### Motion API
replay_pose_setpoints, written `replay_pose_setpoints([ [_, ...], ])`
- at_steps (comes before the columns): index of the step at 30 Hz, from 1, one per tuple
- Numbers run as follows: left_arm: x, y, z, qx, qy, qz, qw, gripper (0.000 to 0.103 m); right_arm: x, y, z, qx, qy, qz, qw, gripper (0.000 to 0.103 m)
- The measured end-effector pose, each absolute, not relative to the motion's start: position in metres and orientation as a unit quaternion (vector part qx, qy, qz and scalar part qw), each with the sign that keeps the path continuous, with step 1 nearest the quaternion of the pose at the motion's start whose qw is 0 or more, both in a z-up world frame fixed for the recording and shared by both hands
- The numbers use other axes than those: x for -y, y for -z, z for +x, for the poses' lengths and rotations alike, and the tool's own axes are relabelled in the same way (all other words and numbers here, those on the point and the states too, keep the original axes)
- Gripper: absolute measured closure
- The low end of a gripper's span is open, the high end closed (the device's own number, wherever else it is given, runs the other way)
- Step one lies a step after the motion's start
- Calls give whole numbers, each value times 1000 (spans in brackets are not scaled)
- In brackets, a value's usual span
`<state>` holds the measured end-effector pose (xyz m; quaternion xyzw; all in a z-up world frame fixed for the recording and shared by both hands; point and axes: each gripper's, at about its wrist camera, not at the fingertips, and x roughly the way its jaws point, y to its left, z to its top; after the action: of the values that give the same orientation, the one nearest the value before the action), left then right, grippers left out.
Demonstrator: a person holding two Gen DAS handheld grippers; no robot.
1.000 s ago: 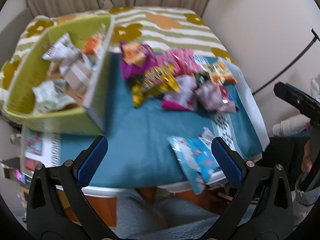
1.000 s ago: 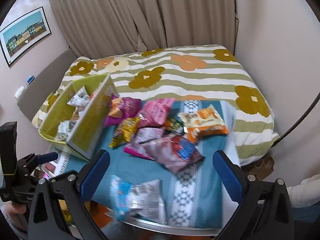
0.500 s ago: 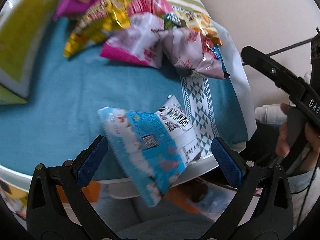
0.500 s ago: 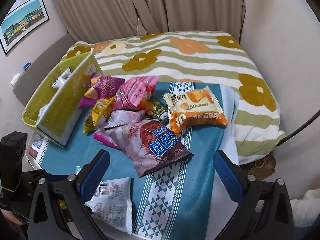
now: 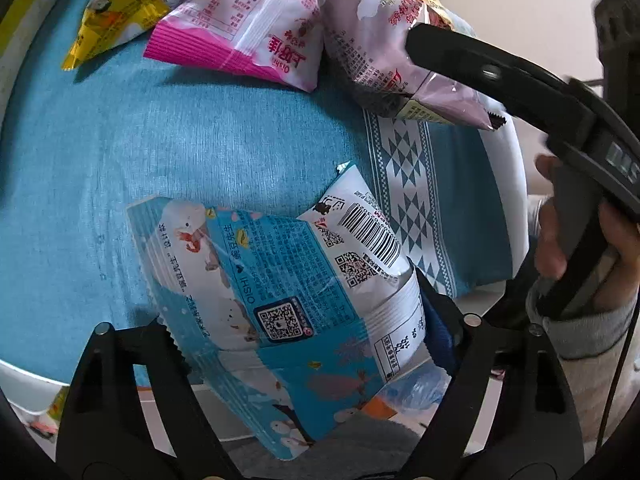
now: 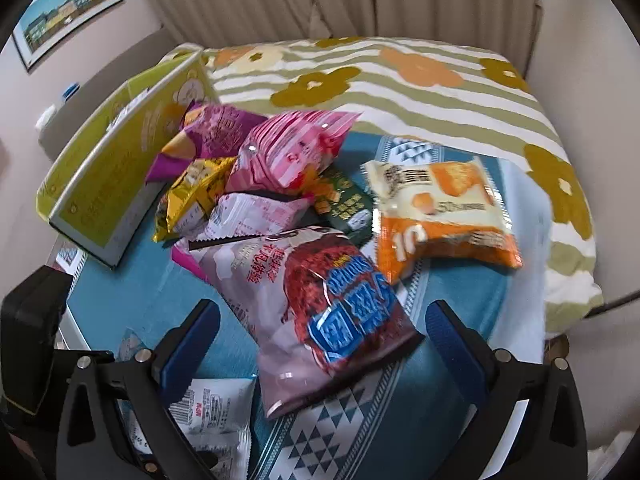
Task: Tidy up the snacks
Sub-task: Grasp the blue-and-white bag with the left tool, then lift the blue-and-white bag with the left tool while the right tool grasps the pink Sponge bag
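A light blue snack bag [image 5: 272,280] lies at the near edge of the teal tablecloth [image 5: 140,140], its lower end hanging past the table. My left gripper [image 5: 298,328] straddles it with jaws closing, and both pads meet the bag's sides. The same bag's white end [image 6: 212,412] shows in the right wrist view. My right gripper [image 6: 320,340] is open just above a mauve bag with a blue label [image 6: 320,312], not touching it. Its black finger [image 5: 480,68] reaches in from the right of the left wrist view, over that mauve bag [image 5: 384,52].
A pile of snacks sits behind: an orange bag [image 6: 444,208], a pink striped bag [image 6: 292,152], a yellow bag [image 6: 192,196] and a white-pink bag [image 5: 256,28]. A green box [image 6: 112,176] stands at the left. A flowered quilt [image 6: 400,80] lies beyond.
Both grippers have sunk toward the table. The left jaws have narrowed onto the light blue bag. The right gripper has come down over the mauve bag.
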<state>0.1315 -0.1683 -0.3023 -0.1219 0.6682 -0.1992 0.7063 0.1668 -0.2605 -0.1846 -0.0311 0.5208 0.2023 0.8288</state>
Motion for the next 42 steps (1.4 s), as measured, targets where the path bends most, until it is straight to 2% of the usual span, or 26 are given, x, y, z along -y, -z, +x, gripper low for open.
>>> replay_pose_setpoints([
  [1,169,302,132,-667,201,-116,708,28,259,187,168,-522,-205,-35,827,1],
  [18,138,297,143,-665,178,-127,715,29,239,222,186,-551,-240,-58,797,1],
  [21,132,295,142,-663,170,-128,718,29,237,226,184,-556,-243,-51,793,16],
  [27,124,282,139,-658,160,-129,725,29,240,222,173,-552,-234,-42,799,29],
  [37,114,233,121,-629,164,-138,747,29,252,183,144,-537,-219,-26,814,32],
  [42,97,183,117,-594,156,-144,776,29,251,143,132,-517,-219,-30,827,32],
])
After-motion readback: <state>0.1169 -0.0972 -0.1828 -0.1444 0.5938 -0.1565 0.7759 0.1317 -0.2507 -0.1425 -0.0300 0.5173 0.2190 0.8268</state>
